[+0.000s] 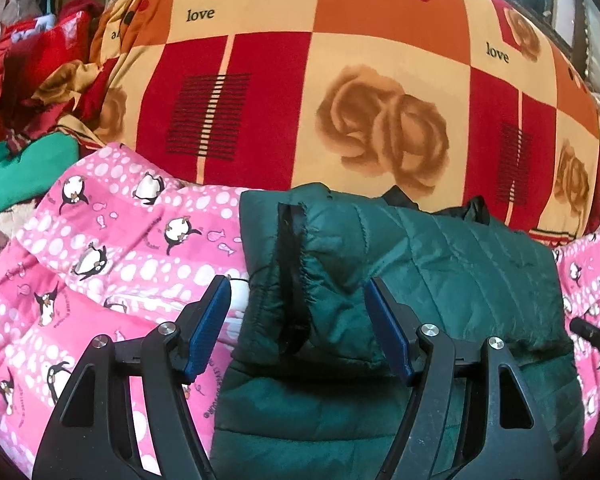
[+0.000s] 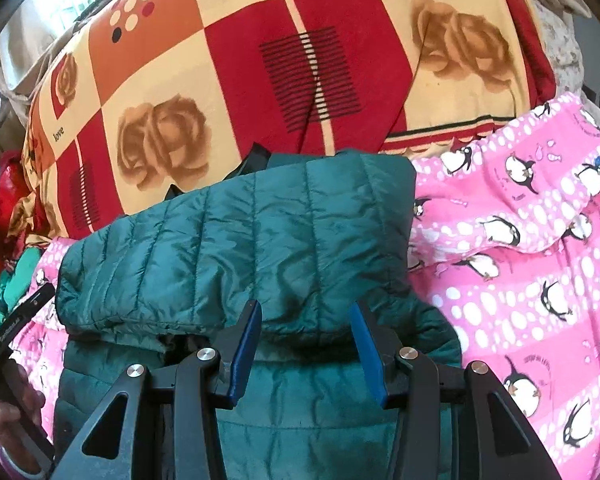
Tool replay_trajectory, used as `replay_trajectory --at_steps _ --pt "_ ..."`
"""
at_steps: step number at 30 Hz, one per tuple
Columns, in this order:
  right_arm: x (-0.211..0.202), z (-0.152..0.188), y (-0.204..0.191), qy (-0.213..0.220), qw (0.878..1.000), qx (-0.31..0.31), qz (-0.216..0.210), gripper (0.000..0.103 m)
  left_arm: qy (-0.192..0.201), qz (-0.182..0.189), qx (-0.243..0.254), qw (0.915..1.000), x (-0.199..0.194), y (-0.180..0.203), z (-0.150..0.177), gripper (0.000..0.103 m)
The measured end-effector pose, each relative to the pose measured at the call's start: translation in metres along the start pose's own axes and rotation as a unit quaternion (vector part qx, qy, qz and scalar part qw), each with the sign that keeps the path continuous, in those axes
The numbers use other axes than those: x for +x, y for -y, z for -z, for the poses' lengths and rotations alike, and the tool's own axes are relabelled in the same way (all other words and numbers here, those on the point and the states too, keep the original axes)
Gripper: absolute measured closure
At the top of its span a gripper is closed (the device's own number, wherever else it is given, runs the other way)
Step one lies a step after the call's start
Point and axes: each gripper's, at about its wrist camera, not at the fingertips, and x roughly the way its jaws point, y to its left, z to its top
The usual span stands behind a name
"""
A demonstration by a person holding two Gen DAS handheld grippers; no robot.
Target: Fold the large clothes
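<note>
We work on a pink penguin blanket (image 1: 100,248), where the folded green jacket (image 1: 400,280) lies just before a rose-patterned quilt (image 1: 340,80). Red and green clothes (image 1: 32,92) pile left of the jacket. Our left gripper (image 1: 296,316) is spread over its edge, gripping nothing; our right gripper (image 2: 306,344) pinches its fold.

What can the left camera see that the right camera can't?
Only the left wrist view shows the jacket's frayed black trim and the left gripper, jaws open. Only the right wrist view shows the right gripper at the folded edge and a hand at the left border. Both show the green puffer jacket on the pink penguin blanket and the rose-print quilt behind.
</note>
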Motion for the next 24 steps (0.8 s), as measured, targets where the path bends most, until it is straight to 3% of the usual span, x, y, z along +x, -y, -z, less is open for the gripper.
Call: replay_trajectory --at_steps 8,18,24 --pt "0.031 -0.019 0.011 -0.012 1.000 -0.009 0.011 0.059 -0.025 -0.032 0.041 0.9983 0.026 0.025 0.011 0.033" --pt "0.086 -0.035 0.015 -0.035 0.999 -0.032 0.021 0.058 -0.035 -0.053 0.046 0.9969 0.047 0.027 0.012 0.028" --pt "0.071 -0.037 0.014 -0.021 0.999 -0.042 0.018 0.059 -0.041 -0.053 0.039 0.9970 0.050 0.024 0.011 0.026"
